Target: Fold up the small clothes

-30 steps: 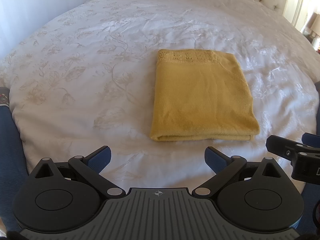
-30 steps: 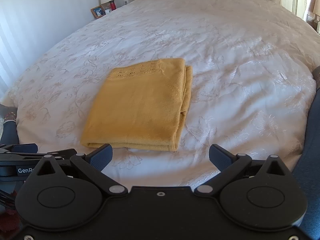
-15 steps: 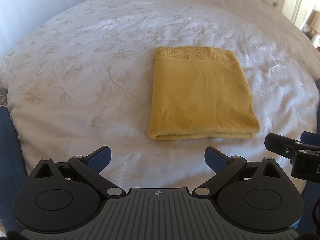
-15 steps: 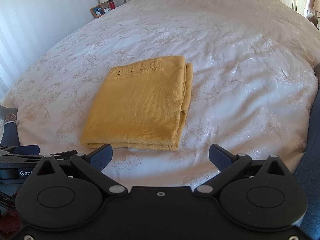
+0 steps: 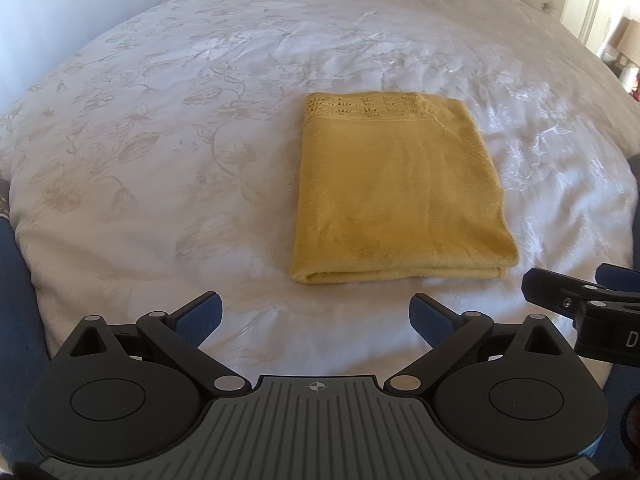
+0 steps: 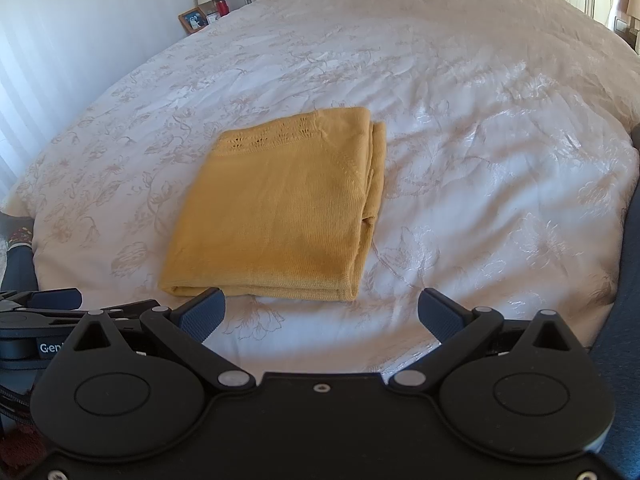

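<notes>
One mustard-yellow knit garment (image 5: 396,196) lies folded into a neat rectangle on the bed (image 5: 160,140), at 12 o'clock from both grippers; an openwork lace band runs along its far edge, stacked layers showing on its right side. The bedspread is white satin with embroidered floral vines. Left gripper (image 5: 316,314) and right gripper (image 6: 322,310) stand spread wide, empty, blue textured pads apart from the cloth.
</notes>
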